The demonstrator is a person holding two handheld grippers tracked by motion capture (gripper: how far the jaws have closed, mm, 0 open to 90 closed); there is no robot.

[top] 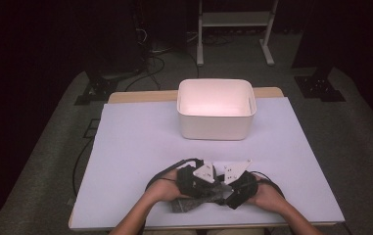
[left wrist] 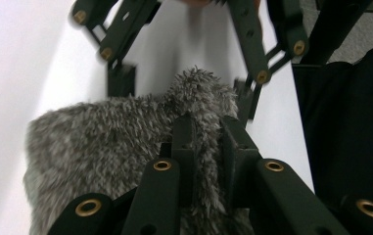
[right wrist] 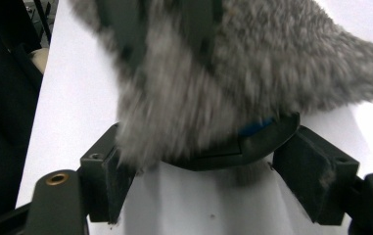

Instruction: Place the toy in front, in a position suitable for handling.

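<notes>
A grey furry slipper (top: 188,205) with a dark sole lies near the table's front edge, between my two hands. In the left gripper view the fur (left wrist: 110,147) spreads under the jaws. My left gripper (left wrist: 208,128) is shut on a fold of it. It comes in from the left in the high view (top: 206,192). My right gripper (top: 229,196) faces it from the right. Its jaws stand wide on either side of the slipper's dark-rimmed end (right wrist: 252,142), and the right gripper (right wrist: 211,166) is open. Its pads (right wrist: 316,171) do not press on the slipper.
A white rectangular bin (top: 216,125) stands empty at the back middle of the pale tabletop (top: 135,142). Black cables loop around both hands near the front edge. Dark floor, cables and a white stand's legs lie beyond the table.
</notes>
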